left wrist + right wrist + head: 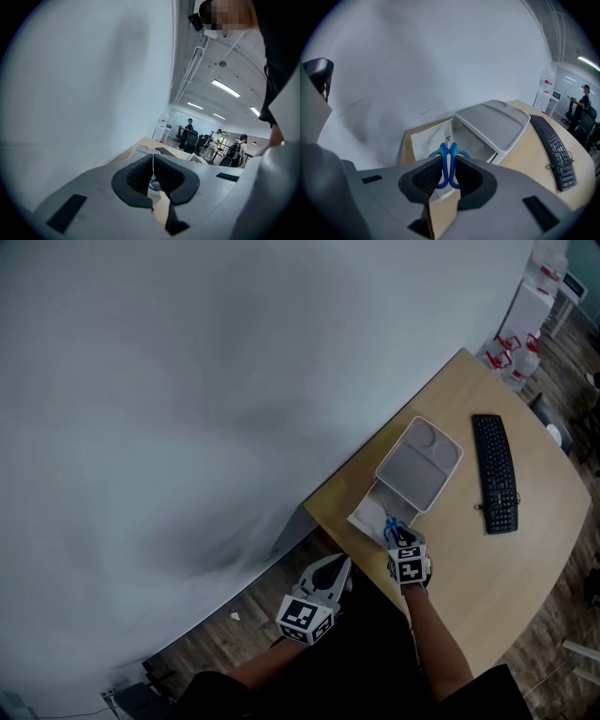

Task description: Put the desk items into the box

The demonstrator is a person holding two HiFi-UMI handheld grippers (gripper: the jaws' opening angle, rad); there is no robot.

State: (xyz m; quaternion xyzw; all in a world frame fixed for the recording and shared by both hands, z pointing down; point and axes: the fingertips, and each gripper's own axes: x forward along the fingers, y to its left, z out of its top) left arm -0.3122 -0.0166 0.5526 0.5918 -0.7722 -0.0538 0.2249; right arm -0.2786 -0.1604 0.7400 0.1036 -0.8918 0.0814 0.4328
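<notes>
Gripped blue-handled scissors (445,153) in the right gripper (448,162), the twin plastic loops pinched side by side between the pads. Pointed the short metal blades down over the open end of the white box (423,140). Showed the left gripper (153,162) clenched on nothing, near the box's near end.

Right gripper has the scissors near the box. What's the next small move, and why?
Probably ease the right gripper forward and down until the scissors hang over the open box, then release. Its jaws clamp the blue handles, the blades point toward the opening, and the lid stands tilted open beyond it, out of the way.
</notes>
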